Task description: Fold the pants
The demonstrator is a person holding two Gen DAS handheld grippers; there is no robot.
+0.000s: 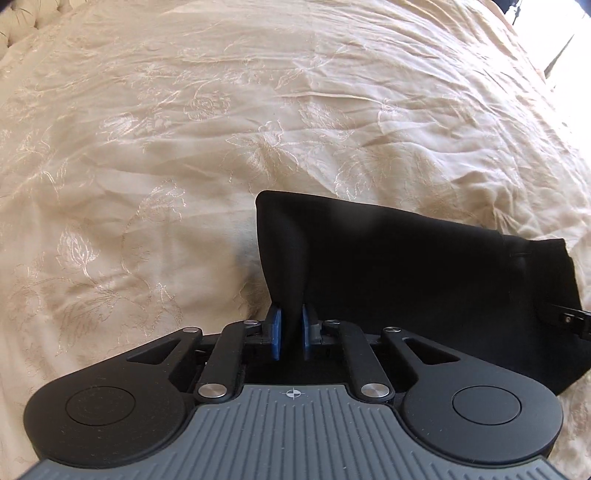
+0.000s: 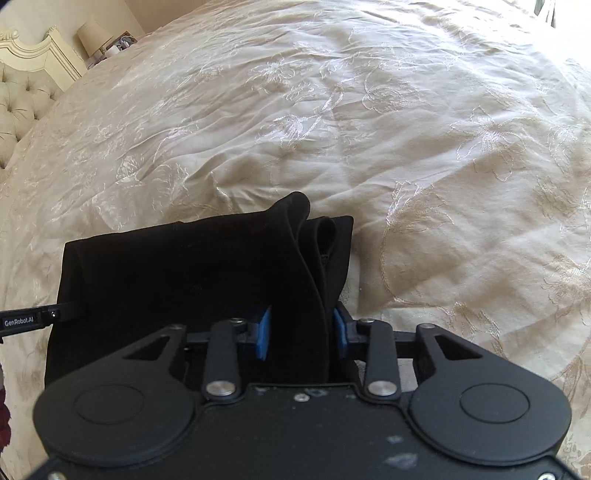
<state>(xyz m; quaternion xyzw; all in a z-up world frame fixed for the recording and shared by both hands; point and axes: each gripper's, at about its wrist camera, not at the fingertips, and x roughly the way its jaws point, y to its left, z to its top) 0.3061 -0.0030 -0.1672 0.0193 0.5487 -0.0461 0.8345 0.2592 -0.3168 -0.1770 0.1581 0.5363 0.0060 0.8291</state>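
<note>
The black pants (image 1: 406,266) are folded into a short band that hangs between my two grippers above the bed. My left gripper (image 1: 291,334) is shut on the band's left end, with black cloth pinched between its blue pads. My right gripper (image 2: 302,336) is shut on the right end of the pants (image 2: 184,269), where thick layers and a zipper bunch between its blue pads. The right gripper's tip shows at the right edge of the left wrist view (image 1: 576,317). The left gripper's tip shows at the left edge of the right wrist view (image 2: 37,317).
A cream bedspread (image 1: 258,129) with embroidered flowers, wrinkled all over, covers the bed under the pants. A tufted headboard (image 2: 22,107) and a nightstand with a lamp (image 2: 94,35) stand at the far left.
</note>
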